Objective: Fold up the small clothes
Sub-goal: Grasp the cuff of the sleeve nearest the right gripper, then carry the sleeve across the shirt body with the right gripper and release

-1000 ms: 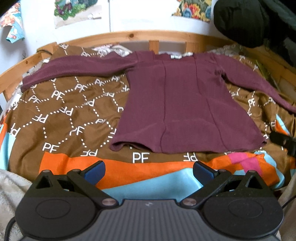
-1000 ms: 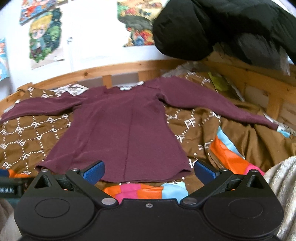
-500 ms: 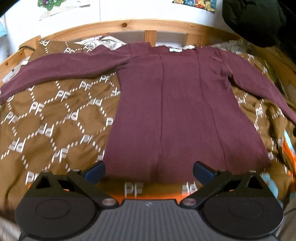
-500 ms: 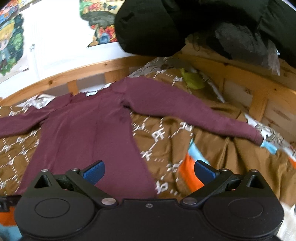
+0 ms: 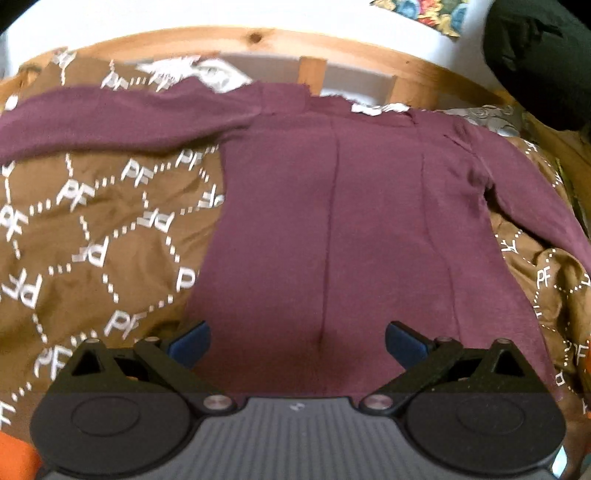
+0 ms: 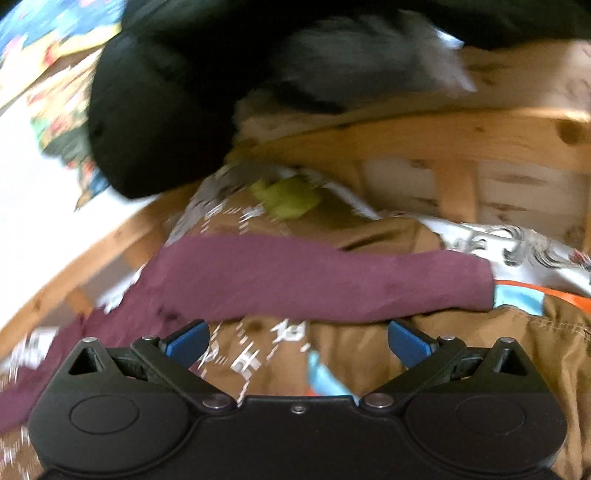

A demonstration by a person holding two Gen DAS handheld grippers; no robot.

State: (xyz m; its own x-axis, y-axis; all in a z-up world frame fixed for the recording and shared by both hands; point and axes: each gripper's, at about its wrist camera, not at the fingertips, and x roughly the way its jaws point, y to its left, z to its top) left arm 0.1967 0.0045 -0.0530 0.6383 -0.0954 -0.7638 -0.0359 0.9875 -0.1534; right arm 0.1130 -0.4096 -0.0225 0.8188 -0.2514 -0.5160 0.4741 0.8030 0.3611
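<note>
A maroon long-sleeved top [image 5: 332, 221] lies flat on a brown patterned bedspread [image 5: 92, 240], sleeves spread to both sides. My left gripper [image 5: 297, 343] is open and empty, low over the top's lower body. In the right wrist view the top's right sleeve [image 6: 314, 280] stretches across the frame, its cuff [image 6: 476, 284] at the right. My right gripper [image 6: 299, 341] is open and empty, just short of the sleeve, over the bedspread [image 6: 480, 350]. This view is blurred.
A wooden bed rail [image 5: 258, 40] runs along the far side and another wooden rail [image 6: 461, 136] along the right. A black garment pile [image 6: 166, 110] hangs above the right corner. A green item [image 6: 288, 199] lies near the rail. Posters hang on the white wall [image 5: 147, 14].
My left gripper has moved forward over the top's hem onto its body. My right gripper has swung right and forward toward the right sleeve and cuff. Both stay open.
</note>
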